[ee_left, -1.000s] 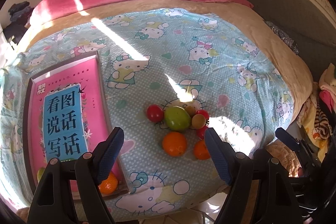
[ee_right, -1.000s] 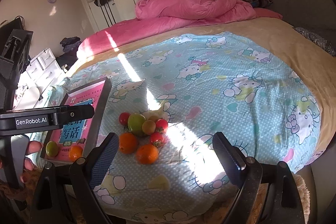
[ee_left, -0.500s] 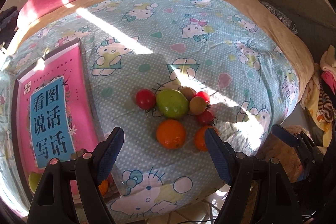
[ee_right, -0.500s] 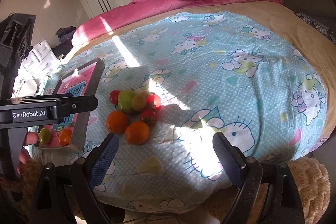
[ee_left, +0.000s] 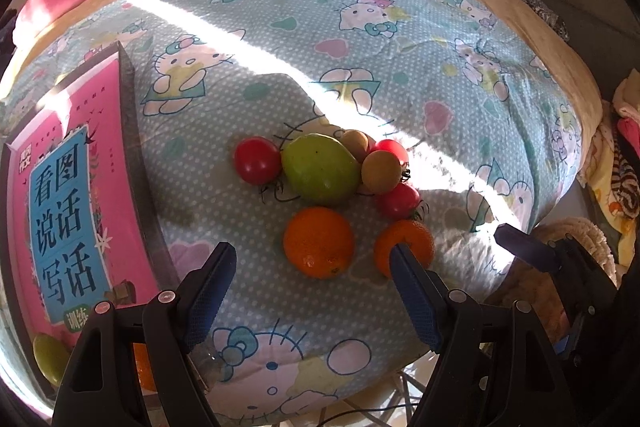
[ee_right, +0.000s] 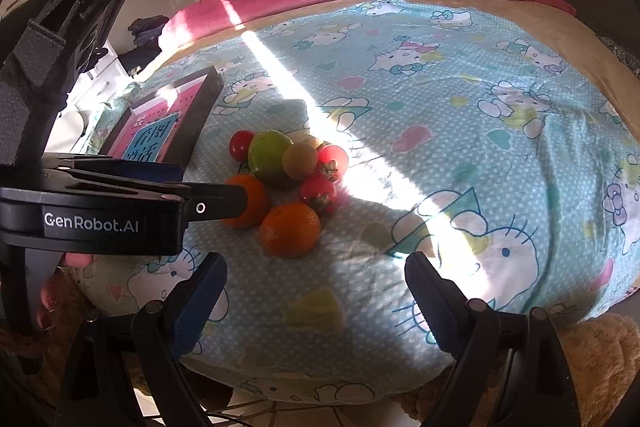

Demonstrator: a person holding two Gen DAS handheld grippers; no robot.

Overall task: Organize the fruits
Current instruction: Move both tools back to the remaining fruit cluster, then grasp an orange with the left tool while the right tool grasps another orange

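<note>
Now both hand-held grippers have dropped closer to the bed: the left hand-held gripper and right hand-held gripper hang with jaws apart, nothing between them. Just beyond, the fruit pile sits near the bed's front edge, looming larger than before. At the left edge lies the pink tray, unmoved.
</note>
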